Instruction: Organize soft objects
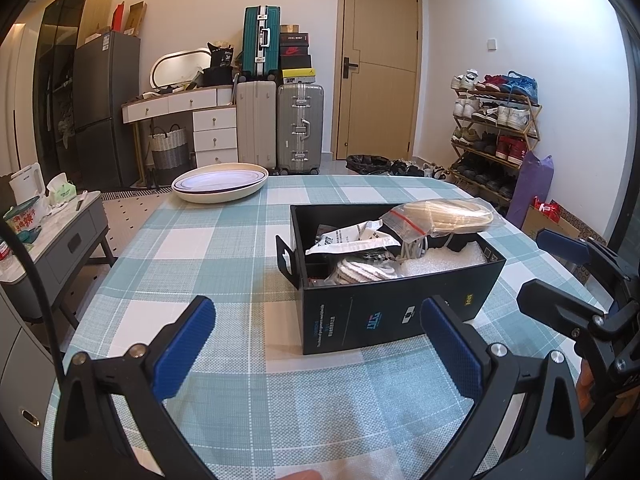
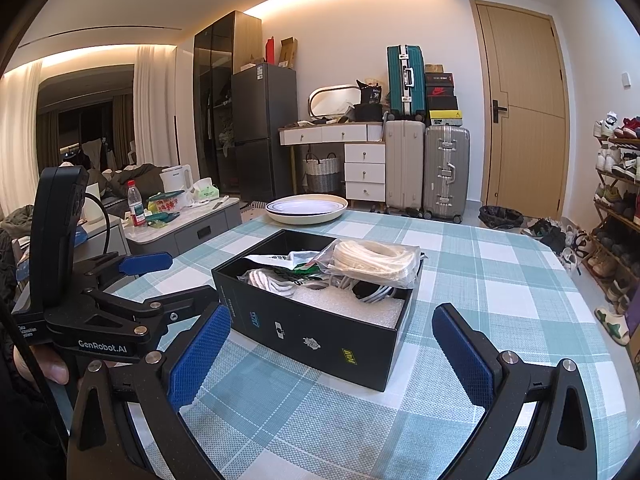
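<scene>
A black open box (image 1: 384,320) (image 2: 320,340) stands on the checked tablecloth. Inside lie a clear bag of cream rope (image 1: 444,216) (image 2: 372,258), a white printed pouch (image 1: 352,238) (image 2: 280,260), striped grey-white fabric (image 1: 360,270) (image 2: 268,280), white cables (image 2: 372,292) and white foam (image 2: 344,304). My left gripper (image 1: 318,344) hovers open just in front of the box with nothing between its fingers. My right gripper (image 2: 330,354) is open too, facing the box's near corner. In the left wrist view the right gripper (image 1: 560,268) shows at the right edge; the left gripper (image 2: 160,280) appears at the left of the right wrist view.
A stack of cream plates (image 1: 220,182) (image 2: 306,208) sits at the table's far edge. Left of the table is a grey side cabinet (image 1: 68,236) with a kettle and bottle. Suitcases (image 1: 300,128), a door and a shoe rack (image 1: 496,132) line the far wall.
</scene>
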